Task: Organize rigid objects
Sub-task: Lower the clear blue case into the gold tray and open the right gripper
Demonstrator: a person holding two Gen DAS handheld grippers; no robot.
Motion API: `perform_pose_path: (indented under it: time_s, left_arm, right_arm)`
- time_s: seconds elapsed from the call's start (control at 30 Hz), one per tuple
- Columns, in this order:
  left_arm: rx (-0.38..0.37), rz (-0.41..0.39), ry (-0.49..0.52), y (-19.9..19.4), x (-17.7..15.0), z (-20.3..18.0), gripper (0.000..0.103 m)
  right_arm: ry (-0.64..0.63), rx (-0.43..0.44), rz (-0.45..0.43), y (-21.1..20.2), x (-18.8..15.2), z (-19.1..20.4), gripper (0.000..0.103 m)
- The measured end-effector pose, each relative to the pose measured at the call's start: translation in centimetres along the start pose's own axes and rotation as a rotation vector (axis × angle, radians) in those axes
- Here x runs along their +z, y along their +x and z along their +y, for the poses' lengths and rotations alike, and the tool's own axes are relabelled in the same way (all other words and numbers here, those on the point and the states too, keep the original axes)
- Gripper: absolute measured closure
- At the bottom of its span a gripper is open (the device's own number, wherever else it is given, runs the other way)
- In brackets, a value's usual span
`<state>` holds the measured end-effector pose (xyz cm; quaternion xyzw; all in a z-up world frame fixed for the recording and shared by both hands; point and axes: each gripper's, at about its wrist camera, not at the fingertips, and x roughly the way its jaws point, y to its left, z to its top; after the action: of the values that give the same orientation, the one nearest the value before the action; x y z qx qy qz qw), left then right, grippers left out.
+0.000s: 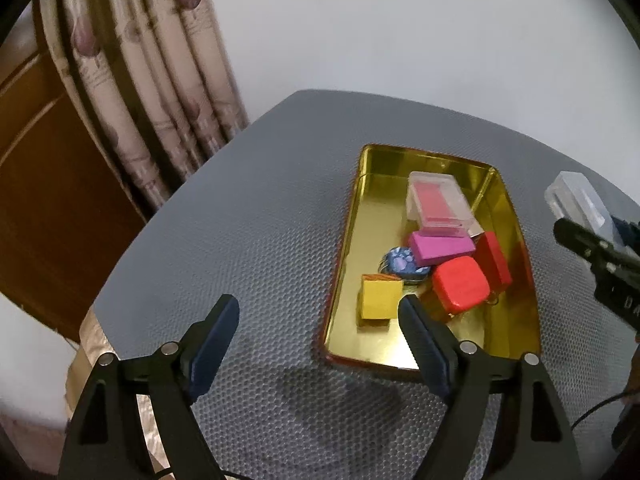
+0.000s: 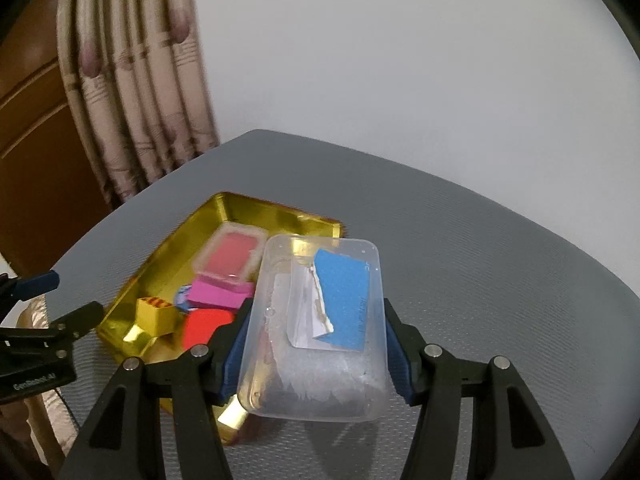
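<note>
A gold metal tray (image 1: 348,240) lies on the grey table (image 1: 240,220). It holds a clear case with a pink insert (image 1: 436,200), a magenta block (image 1: 440,246), a red rounded block (image 1: 460,282), a red flat block (image 1: 496,256), a yellow block (image 1: 378,296) and a blue patterned piece (image 1: 402,264). My left gripper (image 1: 320,332) is open and empty, just before the tray's near left corner. My right gripper (image 2: 316,344) is shut on a clear plastic box (image 2: 316,328) with a blue card inside, held above the tray's (image 2: 160,248) right side. That box also shows in the left wrist view (image 1: 580,200).
A patterned curtain (image 1: 132,80) and a brown wooden door (image 1: 40,184) stand at the left, beyond the table edge. A white wall (image 1: 400,32) is behind the table. Bare grey table (image 2: 500,248) extends to the right of the tray.
</note>
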<state>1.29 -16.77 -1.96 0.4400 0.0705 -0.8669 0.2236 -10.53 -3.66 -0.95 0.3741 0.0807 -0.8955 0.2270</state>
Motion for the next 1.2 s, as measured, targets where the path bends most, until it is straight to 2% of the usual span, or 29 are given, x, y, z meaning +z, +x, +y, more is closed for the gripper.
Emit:
perform_pose_path:
  time_s: [0.3, 0.57, 0.7, 1.2]
  left_arm:
    - [0.028, 0.027, -0.079, 0.5, -0.3, 2.8, 0.024]
    - [0.113, 0.008, -0.078, 1.4, -0.1, 3.8, 0.024]
    - [0.092, 0.013, -0.109, 1.4, -0.1, 4.4, 0.022]
    - [0.08, 0.02, -0.091, 1.6, 0.0, 4.0, 0.022]
  right_arm:
    - [-0.056, 0.047, 0.031, 0.5, 0.5, 3.8, 0.044]
    - [-0.069, 0.063, 0.063, 2.0, 0.5, 5.5, 0.044]
    - [-0.062, 0.062, 0.072, 2.9, 0.4, 5.6, 0.044]
    - [-0.03, -0.01, 0.088, 7.1, 2.0, 4.9, 0.044]
